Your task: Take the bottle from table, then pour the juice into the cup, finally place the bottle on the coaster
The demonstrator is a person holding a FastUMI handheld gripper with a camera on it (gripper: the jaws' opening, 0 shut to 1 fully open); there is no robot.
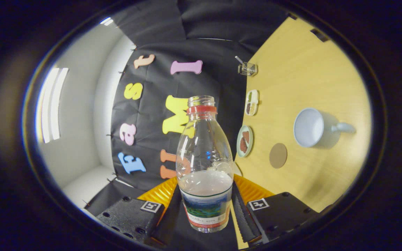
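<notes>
Gripper view, claw: your gripper (206,209) has its two fingers closed in on the lower body of one bottle, one finger against each side at label height. The gap between them is only as wide as the bottle.

Gripper view, bottle: you have one clear plastic bottle (204,164) between the fingers. It has no cap, a red ring sits under its open mouth, and a printed label wraps the base. A pale liquid fills roughly the lower third. The whole view is rolled, so the table (309,80) stands like a wall on one side of the bottle.

Gripper view, cup: one white cup (309,127) with a handle sits on the table, well apart from the bottle, its mouth facing you and its inside bare.

Gripper view, coaster: one round brown coaster (278,155) lies flat on the table, near the cup and between it and the bottle. Nothing rests on it.

Gripper view, other items: you can count three more along the table's far edge. One round plate (245,141) holds something dark, one oblong dish (251,102) likewise, and one small clear container (247,68) has a thin stick in it.
</notes>
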